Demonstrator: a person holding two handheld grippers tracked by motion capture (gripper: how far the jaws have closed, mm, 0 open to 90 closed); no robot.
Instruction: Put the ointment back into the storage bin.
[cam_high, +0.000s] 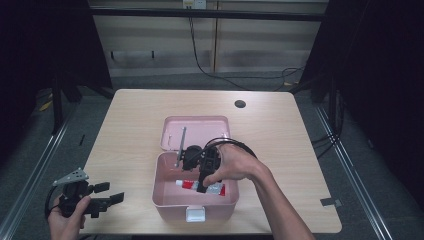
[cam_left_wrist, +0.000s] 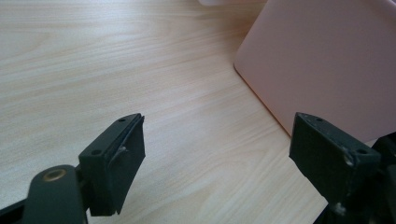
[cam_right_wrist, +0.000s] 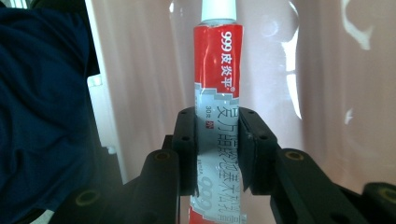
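Observation:
A pink plastic box (cam_high: 165, 197) stands open at the table's front middle, its lid (cam_high: 195, 131) tipped back behind it. My right gripper (cam_high: 202, 186) reaches down into the box and is shut on a red, silver and white ointment tube (cam_high: 189, 185). In the right gripper view the tube (cam_right_wrist: 217, 70) runs upward from between the pads, white cap at the top, the pink box wall (cam_right_wrist: 317, 84) behind it. My left gripper (cam_high: 114, 193) rests near the table's front left corner, jaws open and holding nothing. Its fingers (cam_left_wrist: 116, 163) frame bare wood beside the box side (cam_left_wrist: 327, 60).
The light wood table (cam_high: 135, 115) has a round cable hole (cam_high: 240, 104) at the back right. A white latch (cam_high: 195, 214) sits on the box's front wall. A dark blue sleeve (cam_right_wrist: 42, 107) shows in the right gripper view. Black cables trail on the floor behind.

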